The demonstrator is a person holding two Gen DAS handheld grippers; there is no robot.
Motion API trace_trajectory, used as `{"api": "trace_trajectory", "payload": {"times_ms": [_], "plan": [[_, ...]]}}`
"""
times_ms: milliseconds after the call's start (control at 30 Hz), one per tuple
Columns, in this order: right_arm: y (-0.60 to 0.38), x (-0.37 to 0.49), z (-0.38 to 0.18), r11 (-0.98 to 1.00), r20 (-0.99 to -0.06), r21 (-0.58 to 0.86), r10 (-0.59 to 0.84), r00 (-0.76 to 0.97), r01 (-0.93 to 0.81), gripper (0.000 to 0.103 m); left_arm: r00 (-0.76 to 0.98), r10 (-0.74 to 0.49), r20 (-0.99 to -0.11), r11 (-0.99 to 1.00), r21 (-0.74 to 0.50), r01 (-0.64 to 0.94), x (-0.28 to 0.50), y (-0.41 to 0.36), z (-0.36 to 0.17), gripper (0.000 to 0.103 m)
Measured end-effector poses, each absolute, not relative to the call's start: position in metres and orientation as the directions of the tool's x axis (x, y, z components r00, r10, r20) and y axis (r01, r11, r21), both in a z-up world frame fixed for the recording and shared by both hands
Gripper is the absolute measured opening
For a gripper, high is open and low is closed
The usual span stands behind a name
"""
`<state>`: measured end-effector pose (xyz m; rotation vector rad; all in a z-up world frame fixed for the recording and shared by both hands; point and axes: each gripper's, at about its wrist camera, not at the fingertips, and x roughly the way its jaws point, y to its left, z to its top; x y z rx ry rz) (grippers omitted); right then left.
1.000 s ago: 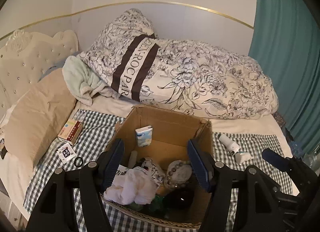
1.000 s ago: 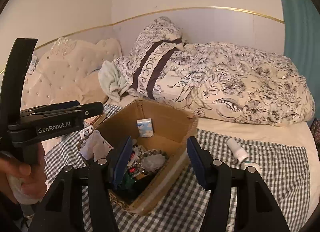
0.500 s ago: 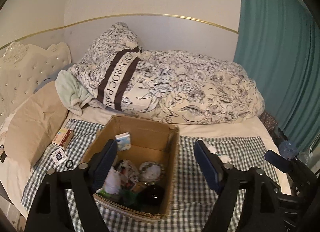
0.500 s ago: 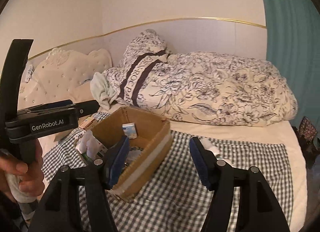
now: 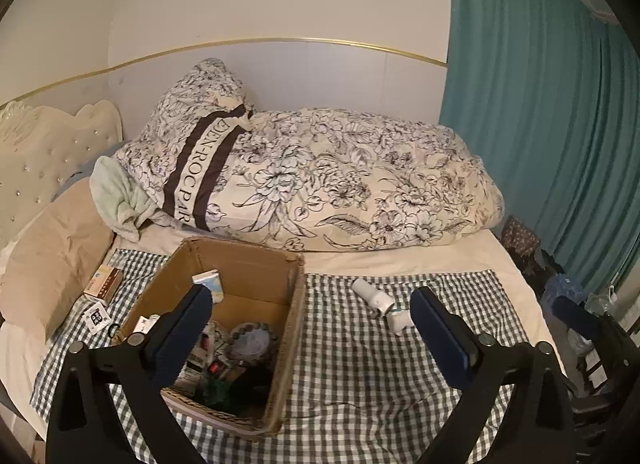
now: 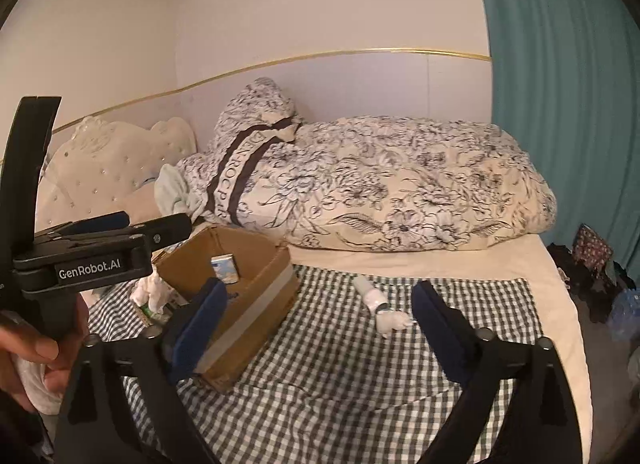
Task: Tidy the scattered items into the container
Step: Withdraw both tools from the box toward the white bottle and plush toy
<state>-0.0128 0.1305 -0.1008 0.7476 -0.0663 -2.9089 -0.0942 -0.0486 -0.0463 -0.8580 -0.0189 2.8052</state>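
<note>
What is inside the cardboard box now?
Inside the cardboard box: a small blue-white packet against the back wall, a bead bracelet, assorted small packages. The left tool's finger hides part; the bottom is dark.

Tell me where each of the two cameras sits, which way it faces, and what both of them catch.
Left wrist: on the left gripper, looking forward over the cardboard box on the checkered cloth; its own open blue-padded fingers show.
Right wrist: on the right gripper, facing the same bed from further right; its own open fingers, the left gripper's body and the person's hand show.
Shared: box, white bottle, floral duvet, teal curtain.
</note>
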Motion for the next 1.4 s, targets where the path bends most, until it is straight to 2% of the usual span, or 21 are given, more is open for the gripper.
{"api": "trace_trajectory", "payload": {"times_ms": [133, 567, 1400], "plan": [[0.147, -0.011, -0.103, -0.992, -0.478, 0.087, -0.118, -0.87, 0.086, 0.103, -0.808, 0.205, -0.553, -0.976, -0.059, -0.208, -0.094, -0.032, -0.05, 0.103], [0.187, -0.018, -0.133, -0.993, -0.522, 0.112, -0.086, -0.849, 0.032, 0.103, -0.781, 0.211, -0.588, -0.973, -0.053, -0.224, -0.109, -0.001, -0.08, 0.103], [0.224, -0.107, -0.263, -0.991, -0.689, 0.13, -0.098, -0.718, 0.011, 0.103, -0.657, 0.209, -0.724, -0.967, -0.054, -0.249, -0.197, 0.054, -0.201, 0.103]]}}
